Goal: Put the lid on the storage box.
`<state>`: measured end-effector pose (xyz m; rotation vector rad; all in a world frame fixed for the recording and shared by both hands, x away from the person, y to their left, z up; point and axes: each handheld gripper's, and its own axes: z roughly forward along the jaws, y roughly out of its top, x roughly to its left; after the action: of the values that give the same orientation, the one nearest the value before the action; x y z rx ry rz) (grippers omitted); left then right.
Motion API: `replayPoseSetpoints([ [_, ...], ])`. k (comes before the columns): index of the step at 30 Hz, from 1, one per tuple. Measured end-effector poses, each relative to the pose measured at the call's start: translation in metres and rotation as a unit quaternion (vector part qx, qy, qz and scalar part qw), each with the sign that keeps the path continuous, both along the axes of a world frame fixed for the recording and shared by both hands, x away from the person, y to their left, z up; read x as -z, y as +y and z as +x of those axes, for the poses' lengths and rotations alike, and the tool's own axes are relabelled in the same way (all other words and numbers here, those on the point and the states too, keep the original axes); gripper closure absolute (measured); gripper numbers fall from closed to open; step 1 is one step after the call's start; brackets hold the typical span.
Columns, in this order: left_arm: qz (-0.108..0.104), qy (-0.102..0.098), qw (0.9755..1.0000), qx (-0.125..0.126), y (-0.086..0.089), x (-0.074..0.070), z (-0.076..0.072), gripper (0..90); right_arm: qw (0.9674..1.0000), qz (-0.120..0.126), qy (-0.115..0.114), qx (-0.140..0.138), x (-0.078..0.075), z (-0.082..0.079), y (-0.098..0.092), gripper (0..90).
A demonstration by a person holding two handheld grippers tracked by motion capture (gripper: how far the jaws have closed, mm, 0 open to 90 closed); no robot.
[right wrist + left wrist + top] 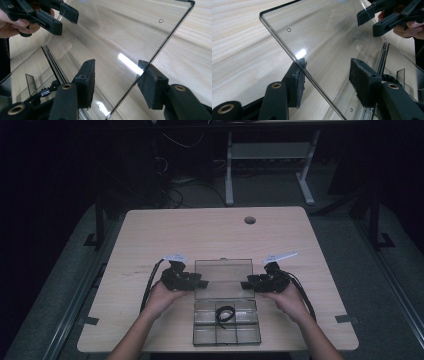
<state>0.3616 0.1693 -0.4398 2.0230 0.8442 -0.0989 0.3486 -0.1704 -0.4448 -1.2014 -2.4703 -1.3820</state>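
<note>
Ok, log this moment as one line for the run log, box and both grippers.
clear lid open, tilted up from box | left gripper jaws straddle left lid edge, gap visible | right gripper jaws straddle right edge | black cable in box

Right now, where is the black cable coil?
In the high view the black cable coil lies in a middle compartment of the clear box, near the table's front edge, between the person's forearms.

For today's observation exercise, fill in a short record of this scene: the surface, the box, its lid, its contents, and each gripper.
surface: light wooden table
box: clear compartment box, near the table's front edge
lid: clear lid, open, raised off the table
contents: black coiled cable in a middle compartment
left gripper: fingers straddle the lid's left edge, not visibly clamped
right gripper: fingers straddle the lid's right edge, not visibly clamped
</note>
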Motion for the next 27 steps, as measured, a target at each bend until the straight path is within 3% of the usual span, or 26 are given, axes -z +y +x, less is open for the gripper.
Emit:
replayPoseSetpoints([
  [12, -0.008, -0.025, 0.9997, 0.001, 0.002, -0.010, -0.004, 55.0, 0.9996, 0.010, -0.026, -0.001, -0.007, -0.005, -0.005, 58.4],
  [27, -0.027, -0.059, 0.9978, 0.009, 0.006, -0.023, -0.012, 66.9, 0.9964, 0.021, -0.081, -0.010, -0.017, -0.015, -0.012, 69.7],
])
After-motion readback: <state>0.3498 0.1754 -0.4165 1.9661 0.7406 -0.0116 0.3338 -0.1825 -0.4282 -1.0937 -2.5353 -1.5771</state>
